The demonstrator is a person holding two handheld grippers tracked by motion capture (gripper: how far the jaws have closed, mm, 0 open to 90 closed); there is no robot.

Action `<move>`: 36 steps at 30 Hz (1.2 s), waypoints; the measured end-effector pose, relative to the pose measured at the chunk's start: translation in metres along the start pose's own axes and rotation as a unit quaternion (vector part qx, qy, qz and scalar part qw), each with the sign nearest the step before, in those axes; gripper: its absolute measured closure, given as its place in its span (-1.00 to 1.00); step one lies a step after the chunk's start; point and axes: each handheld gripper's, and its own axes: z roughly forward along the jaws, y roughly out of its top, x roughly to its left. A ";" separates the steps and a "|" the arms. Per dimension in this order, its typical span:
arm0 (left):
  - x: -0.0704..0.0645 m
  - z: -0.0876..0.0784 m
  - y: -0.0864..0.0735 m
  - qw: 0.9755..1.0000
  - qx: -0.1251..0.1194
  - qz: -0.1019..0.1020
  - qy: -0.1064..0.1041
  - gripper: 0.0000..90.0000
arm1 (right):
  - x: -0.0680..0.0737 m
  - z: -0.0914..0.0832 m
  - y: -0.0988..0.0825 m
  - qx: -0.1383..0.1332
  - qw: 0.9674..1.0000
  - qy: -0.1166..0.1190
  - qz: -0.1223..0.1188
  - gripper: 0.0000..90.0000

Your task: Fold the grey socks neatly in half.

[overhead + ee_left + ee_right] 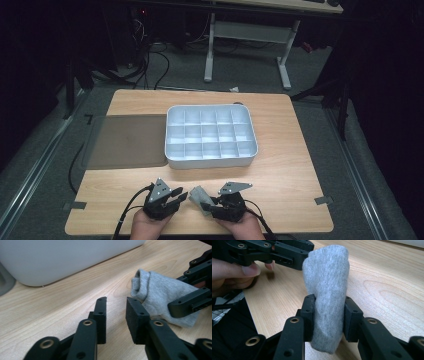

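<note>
Right gripper [329, 315]: nearest the camera in the right gripper view, its two black jaws rise from the bottom edge and press on both sides of the rolled grey sock [327, 295]; the cloth bulges above and below the pads, so the grip is firm and the jaws stand partly closed around it.
Rolled grey sock: a short, thick bundle of grey knit, held upright between the right jaws in that view; in the high view it shows as a pale lump [200, 198] just above the wooden table [290, 165], between the two grippers near the front edge.
Left gripper [116, 312]: jaws partly open with a clear gap between the pads and nothing in it; the right-hand pad sits just beside the sock's [160, 293] lower edge, and whether it touches the cloth cannot be told.
Left gripper, high view [170, 197]: sits at the front of the table, left of the sock, with a person's hand [150, 227] behind it and a cable trailing off the edge.
Right gripper, high view [212, 202]: right of the sock, with the other hand [245, 227] behind it.
Sock cuff: the folded end points toward the tray in the left gripper view.
White tray [211, 160]: a compartment box divided into rows of small cells, farther back at the table's middle, well apart from the sock; its pale wall [62, 260] shows in the left gripper view.
Grey mat [125, 142]: lies flat just left of the tray, touching or nearly touching its side.
</note>
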 end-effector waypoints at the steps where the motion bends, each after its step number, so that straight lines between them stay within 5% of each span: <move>1: 0.000 -0.001 0.000 1.000 0.000 0.004 0.004 0.54 | 0.000 0.000 0.000 0.000 1.000 0.001 0.000 0.52; 10: 0.015 -0.014 -0.002 1.000 -0.012 -0.007 0.025 0.39 | 0.002 -0.001 0.002 0.000 1.000 -0.008 0.007 0.55; 23: 0.034 -0.029 -0.010 0.997 -0.012 0.001 0.073 0.12 | -0.005 -0.019 0.000 -0.039 0.998 -0.045 -0.021 0.56; 32: 0.039 -0.035 -0.011 0.996 -0.021 -0.010 0.082 0.03 | -0.012 -0.027 -0.004 -0.049 0.997 -0.055 -0.022 0.56; 36: 0.042 -0.036 -0.011 0.997 -0.026 -0.012 0.066 -0.02 | -0.016 -0.031 -0.005 -0.051 0.996 -0.066 -0.022 0.56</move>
